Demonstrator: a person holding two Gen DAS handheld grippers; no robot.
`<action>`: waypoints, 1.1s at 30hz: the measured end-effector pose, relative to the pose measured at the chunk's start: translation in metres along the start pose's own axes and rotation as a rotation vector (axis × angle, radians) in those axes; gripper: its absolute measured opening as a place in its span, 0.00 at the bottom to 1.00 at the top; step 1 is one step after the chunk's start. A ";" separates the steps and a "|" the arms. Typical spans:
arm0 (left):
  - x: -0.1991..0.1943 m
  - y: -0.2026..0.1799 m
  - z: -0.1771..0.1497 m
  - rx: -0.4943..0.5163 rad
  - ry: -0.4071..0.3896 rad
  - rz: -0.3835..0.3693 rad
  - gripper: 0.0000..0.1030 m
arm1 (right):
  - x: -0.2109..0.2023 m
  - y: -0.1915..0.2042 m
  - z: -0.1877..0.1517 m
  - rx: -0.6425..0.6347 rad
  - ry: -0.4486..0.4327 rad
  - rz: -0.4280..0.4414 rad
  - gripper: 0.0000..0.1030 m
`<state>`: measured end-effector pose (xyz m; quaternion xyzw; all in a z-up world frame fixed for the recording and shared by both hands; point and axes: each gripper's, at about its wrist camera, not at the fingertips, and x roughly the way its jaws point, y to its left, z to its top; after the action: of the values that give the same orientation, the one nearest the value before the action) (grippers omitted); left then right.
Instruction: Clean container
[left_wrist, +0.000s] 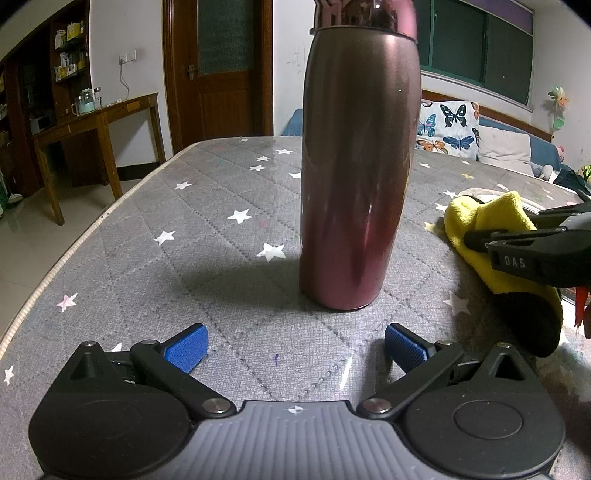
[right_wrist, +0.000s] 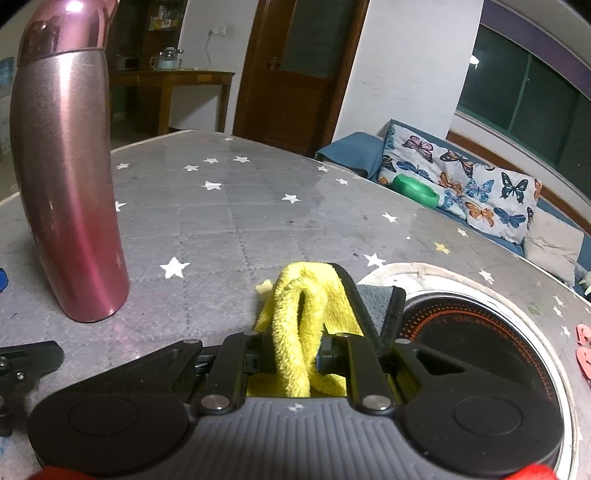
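Observation:
A tall pink metal flask (left_wrist: 360, 166) stands upright with its lid on, on a grey star-print table cover (left_wrist: 166, 229). My left gripper (left_wrist: 293, 347) is open just in front of the flask's base, blue pads (left_wrist: 188, 347) wide apart, touching nothing. In the right wrist view the flask (right_wrist: 70, 184) stands at the far left. My right gripper (right_wrist: 286, 356) is shut on a yellow cloth (right_wrist: 299, 314) with a black trim. The left wrist view shows that cloth (left_wrist: 491, 229) and the right gripper's black fingers (left_wrist: 517, 240) to the flask's right.
A round dark hotplate (right_wrist: 472, 332) with a white rim is set into the table beside the right gripper. A butterfly-print cushion (right_wrist: 461, 184) and a green object (right_wrist: 413, 190) lie on the sofa behind. A wooden desk (left_wrist: 92, 122) and door stand beyond the table's left edge.

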<state>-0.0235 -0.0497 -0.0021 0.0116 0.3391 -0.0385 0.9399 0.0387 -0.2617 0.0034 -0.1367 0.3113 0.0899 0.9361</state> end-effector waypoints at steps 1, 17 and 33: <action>0.000 0.000 0.000 0.000 0.000 0.000 1.00 | 0.000 -0.001 0.000 0.003 0.000 0.001 0.14; -0.001 0.000 0.001 0.002 -0.003 0.001 1.00 | 0.003 -0.001 -0.003 -0.021 -0.005 -0.048 0.14; -0.002 -0.001 0.001 0.003 -0.004 0.000 1.00 | 0.006 0.005 -0.002 -0.052 -0.004 -0.066 0.14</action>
<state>-0.0240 -0.0503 -0.0001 0.0129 0.3373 -0.0388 0.9405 0.0407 -0.2573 -0.0031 -0.1710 0.3025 0.0671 0.9353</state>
